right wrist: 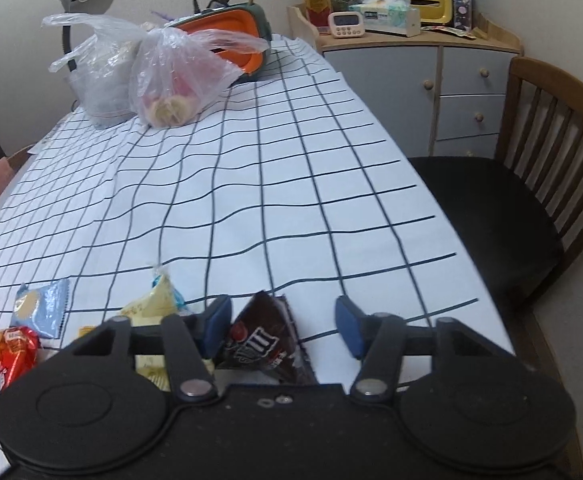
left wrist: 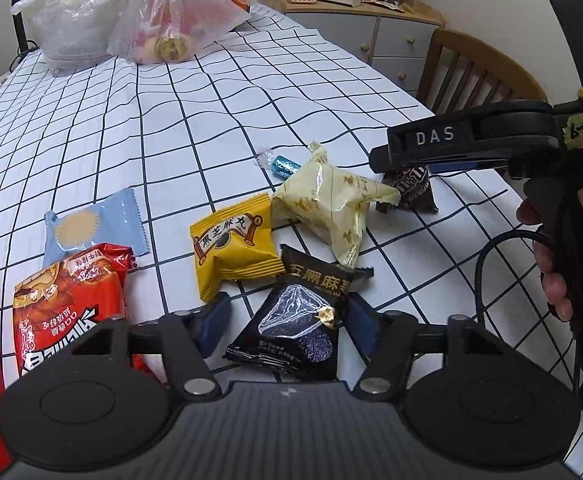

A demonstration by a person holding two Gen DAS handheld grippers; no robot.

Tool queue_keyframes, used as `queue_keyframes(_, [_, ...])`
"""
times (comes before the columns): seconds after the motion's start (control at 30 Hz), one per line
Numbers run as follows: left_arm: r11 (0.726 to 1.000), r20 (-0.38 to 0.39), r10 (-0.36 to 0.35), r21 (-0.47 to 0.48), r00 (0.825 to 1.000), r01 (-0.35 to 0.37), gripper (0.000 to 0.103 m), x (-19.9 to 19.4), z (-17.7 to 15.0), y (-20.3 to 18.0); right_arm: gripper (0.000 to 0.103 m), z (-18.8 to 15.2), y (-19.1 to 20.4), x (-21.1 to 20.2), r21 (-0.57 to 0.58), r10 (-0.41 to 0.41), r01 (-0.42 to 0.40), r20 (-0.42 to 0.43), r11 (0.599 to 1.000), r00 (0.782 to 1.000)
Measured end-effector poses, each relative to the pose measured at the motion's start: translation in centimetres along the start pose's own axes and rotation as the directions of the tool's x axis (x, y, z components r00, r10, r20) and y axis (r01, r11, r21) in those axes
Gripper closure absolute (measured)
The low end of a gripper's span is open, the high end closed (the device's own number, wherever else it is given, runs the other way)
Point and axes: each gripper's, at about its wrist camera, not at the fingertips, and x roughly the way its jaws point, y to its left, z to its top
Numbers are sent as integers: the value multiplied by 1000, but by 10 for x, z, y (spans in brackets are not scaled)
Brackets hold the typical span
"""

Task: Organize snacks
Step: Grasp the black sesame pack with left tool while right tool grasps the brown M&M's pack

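Nearest your left lens: the black sesame packet lay flat between the spread fingers of your left gripper, jaws released, nothing gripped. Looked light, crinkly, slippery foil; pinching the sealed top edge would likely beat squeezing the soft middle.

Your right gripper was also released, jaws wide, hovering over the brown M&M's pouch, which sat nearer the left pad than centre. Small, stiff-ish, beads inside would shift; I'd have centred first, then closed across the body.

Rest of the pile lay just beside it: cream star-print wrapper touching the yellow packet, blue candy behind, light-blue sachet and red snack bag to the left. All looked light and would probably skid on the checked tablecloth.

Room: open cloth ahead up to the two plastic bags. Table edge ran close on your right, chair just beyond. Judged the pouch the one most at risk of sliding off.
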Motion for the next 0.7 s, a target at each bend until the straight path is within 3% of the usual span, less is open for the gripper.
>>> queue_keyframes(0.07, [1000, 5, -1, 1, 1000, 1, 48, -1, 0, -1, 58, 0, 1, -1, -3, 8, -8, 2, 1000, 1000])
queue_keyframes(0.13, [1000, 9, -2, 1, 1000, 2, 58, -2, -1, -1, 72, -1, 1, -3, -3, 24, -24, 4, 1000, 1000])
queue_keyframes(0.23, [1000, 10, 16, 4, 1000, -16, 64, -3, -2, -3, 78, -3, 1, -6, -3, 33, -33, 9, 999, 999])
queue_keyframes(0.7, [999, 39, 14, -33, 999, -13, 68, -31, -13, -5, 80, -25, -12, -60, 14, 61, -62, 56, 998, 997])
